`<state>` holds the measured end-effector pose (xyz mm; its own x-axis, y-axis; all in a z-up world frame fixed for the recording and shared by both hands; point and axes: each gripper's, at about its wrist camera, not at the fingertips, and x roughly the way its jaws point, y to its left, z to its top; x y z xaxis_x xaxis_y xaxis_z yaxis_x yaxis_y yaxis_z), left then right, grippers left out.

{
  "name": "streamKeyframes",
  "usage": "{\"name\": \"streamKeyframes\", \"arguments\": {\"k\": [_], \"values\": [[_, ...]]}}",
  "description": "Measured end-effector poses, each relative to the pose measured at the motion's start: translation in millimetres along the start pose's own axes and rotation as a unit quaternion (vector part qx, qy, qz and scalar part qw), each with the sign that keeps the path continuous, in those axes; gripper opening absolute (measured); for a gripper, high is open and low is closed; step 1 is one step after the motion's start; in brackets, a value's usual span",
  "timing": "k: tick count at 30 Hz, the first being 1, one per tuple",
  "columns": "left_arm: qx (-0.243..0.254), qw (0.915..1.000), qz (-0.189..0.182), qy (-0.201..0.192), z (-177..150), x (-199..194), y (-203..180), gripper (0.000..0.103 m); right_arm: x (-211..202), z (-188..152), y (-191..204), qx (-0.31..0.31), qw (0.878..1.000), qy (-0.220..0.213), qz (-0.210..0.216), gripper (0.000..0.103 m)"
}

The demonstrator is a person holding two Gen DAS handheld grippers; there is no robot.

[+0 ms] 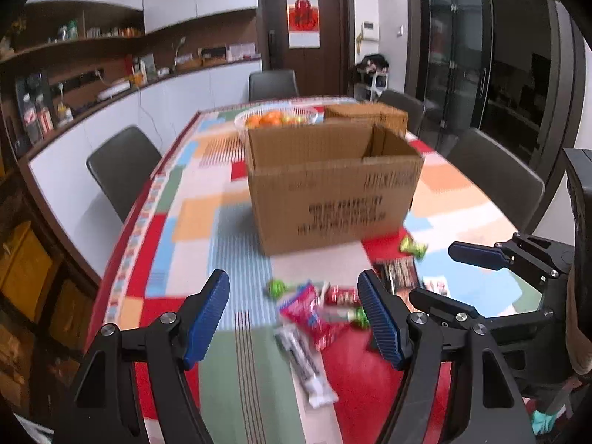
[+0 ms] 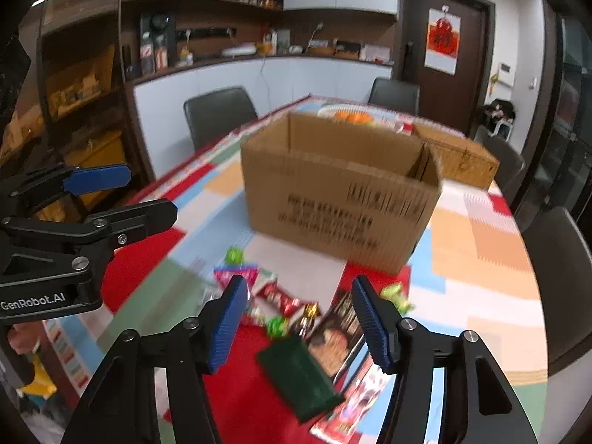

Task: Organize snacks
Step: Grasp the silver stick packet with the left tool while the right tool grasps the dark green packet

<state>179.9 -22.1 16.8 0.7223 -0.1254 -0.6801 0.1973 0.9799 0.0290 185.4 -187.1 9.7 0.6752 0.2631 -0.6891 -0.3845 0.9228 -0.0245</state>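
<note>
An open cardboard box (image 1: 333, 188) (image 2: 340, 192) stands in the middle of the patchwork tablecloth. In front of it lie several snacks: a pink packet (image 1: 314, 314), a white bar (image 1: 303, 362), a red wrapped bar (image 2: 283, 301), a dark green packet (image 2: 299, 377), a dark printed packet (image 2: 338, 329) and green candies (image 1: 412, 247) (image 2: 397, 296). My left gripper (image 1: 294, 318) hovers open above the pink packet, nothing between its blue pads. My right gripper (image 2: 299, 325) is open over the green and dark packets, holding nothing. Each gripper shows at the edge of the other's view.
A clear bowl of oranges (image 1: 277, 118) and a wicker basket (image 2: 458, 159) stand behind the box. Dark chairs (image 1: 122, 170) (image 2: 555, 281) ring the table. A counter with shelves (image 1: 111, 85) runs along the left wall, and a dark door (image 1: 307, 26) is at the back.
</note>
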Motion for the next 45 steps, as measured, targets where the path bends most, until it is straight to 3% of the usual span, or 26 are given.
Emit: {"name": "streamKeyframes", "arguments": {"k": [7,11,20,28,35,45], "values": [[-0.02,0.998,-0.005,0.06,-39.6,19.9,3.2,0.071,22.6,-33.7,11.2,-0.027,0.997,0.07,0.007,0.06],[-0.02,0.9974,-0.004,0.069,-59.0,24.2,1.9,0.071,30.3,-52.7,19.3,-0.051,0.994,0.097,-0.001,0.06],[-0.008,0.9956,-0.007,0.093,-81.7,36.6,-5.9,0.071,33.5,-78.1,30.3,-0.104,0.988,0.098,-0.05,0.06],[0.016,0.9973,0.007,0.071,-91.4,39.9,-12.7,0.071,38.1,-93.0,42.9,-0.188,0.974,0.068,-0.107,0.06],[0.013,0.9967,0.01,0.08,-91.3,59.8,-10.2,0.071,51.4,-96.4,46.5,-0.206,0.97,0.059,-0.113,0.06],[-0.005,0.9949,0.001,0.101,-88.7,90.9,-8.5,0.065,70.4,-96.3,39.8,-0.185,0.975,0.07,-0.099,0.06]]}}
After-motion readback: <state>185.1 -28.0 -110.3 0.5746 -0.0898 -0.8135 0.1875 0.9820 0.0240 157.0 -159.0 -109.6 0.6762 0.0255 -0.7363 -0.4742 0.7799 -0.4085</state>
